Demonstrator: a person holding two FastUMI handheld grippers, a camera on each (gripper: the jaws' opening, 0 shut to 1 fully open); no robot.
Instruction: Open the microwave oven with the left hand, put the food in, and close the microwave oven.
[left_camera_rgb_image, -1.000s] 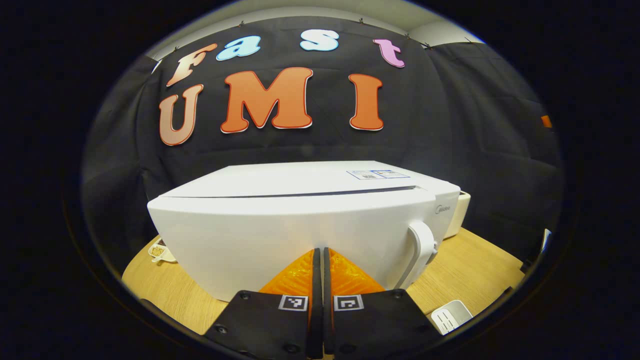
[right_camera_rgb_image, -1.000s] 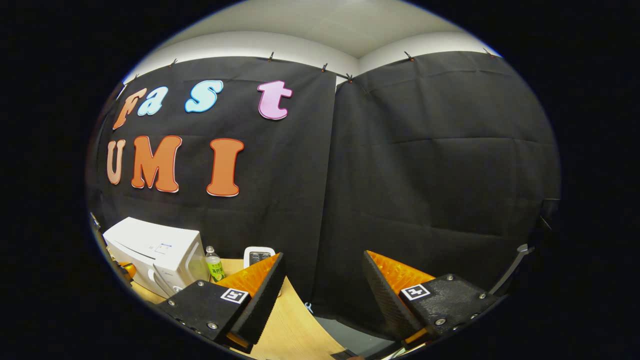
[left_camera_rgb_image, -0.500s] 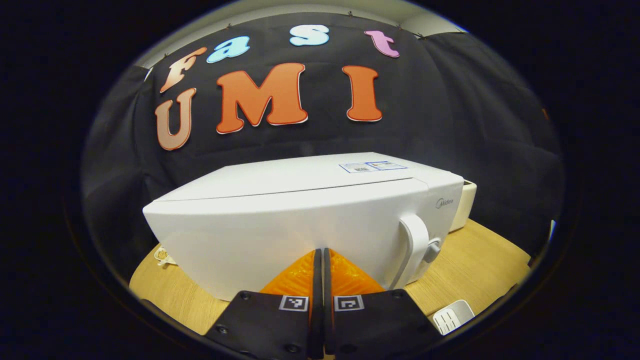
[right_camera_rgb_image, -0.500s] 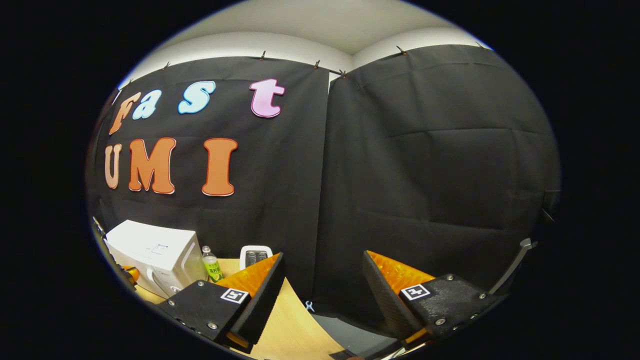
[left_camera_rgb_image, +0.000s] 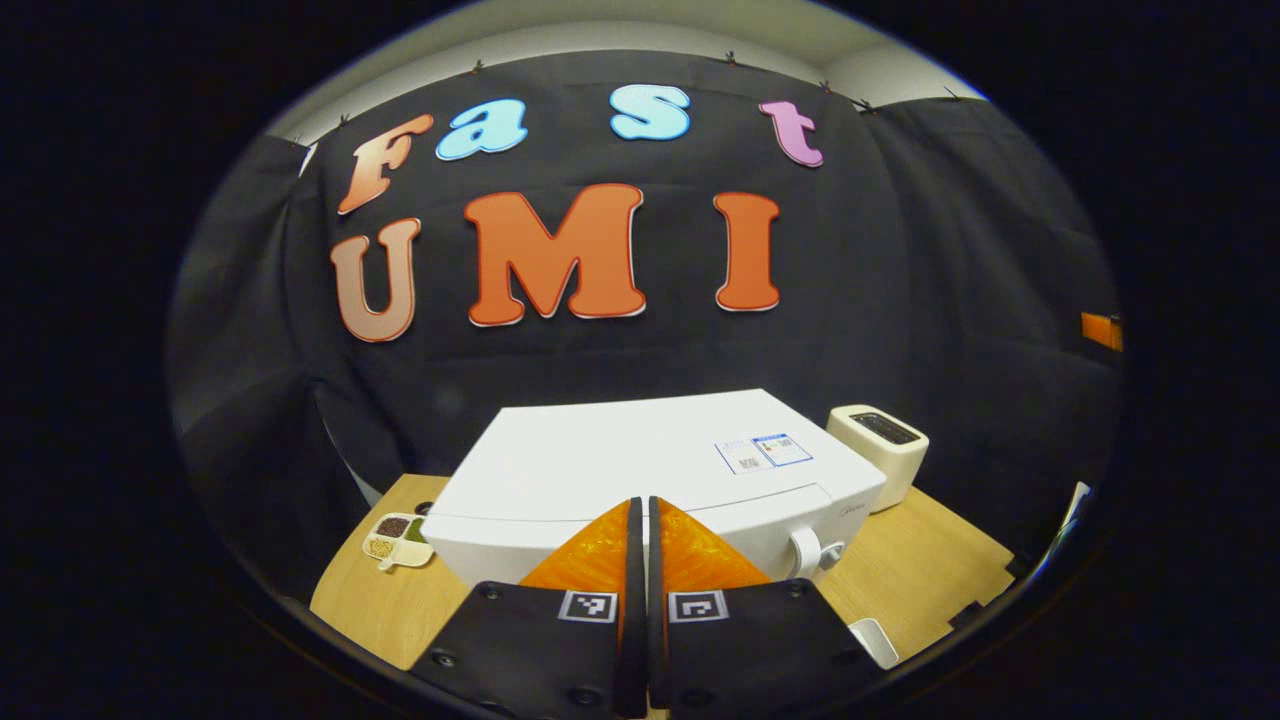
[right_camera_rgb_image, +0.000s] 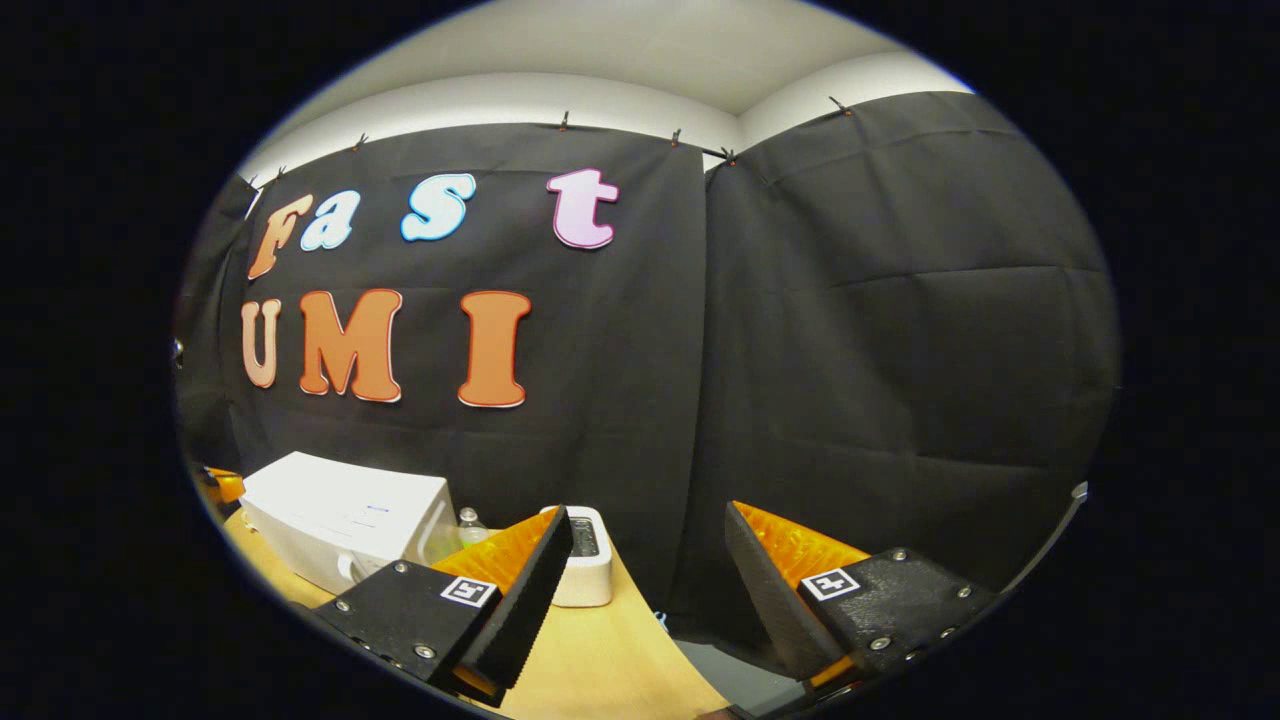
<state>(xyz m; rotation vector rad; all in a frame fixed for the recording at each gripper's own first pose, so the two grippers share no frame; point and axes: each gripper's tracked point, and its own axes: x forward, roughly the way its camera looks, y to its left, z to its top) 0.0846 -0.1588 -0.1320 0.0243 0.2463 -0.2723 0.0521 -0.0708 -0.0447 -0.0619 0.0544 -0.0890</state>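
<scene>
The white microwave (left_camera_rgb_image: 620, 465) stands on the wooden table (left_camera_rgb_image: 930, 560) with its door closed and the handle (left_camera_rgb_image: 805, 552) at its right front. My left gripper (left_camera_rgb_image: 640, 508) is shut with nothing between its orange fingers and hovers in front of and above the microwave, apart from it. A small divided dish of food (left_camera_rgb_image: 393, 536) lies left of the microwave. My right gripper (right_camera_rgb_image: 648, 520) is open and empty, well to the right of the microwave (right_camera_rgb_image: 345, 518).
A white toaster (left_camera_rgb_image: 880, 442) stands right of the microwave, and appears as the toaster (right_camera_rgb_image: 585, 565) behind my right gripper's left finger. A small bottle (right_camera_rgb_image: 468, 518) sits between the microwave and the toaster. A white object (left_camera_rgb_image: 872, 640) lies near the table's front edge.
The microwave door went from slightly ajar to closed. My left gripper then drew back and rose, so the microwave looks smaller and lower. My right gripper shifted slightly, still open.
</scene>
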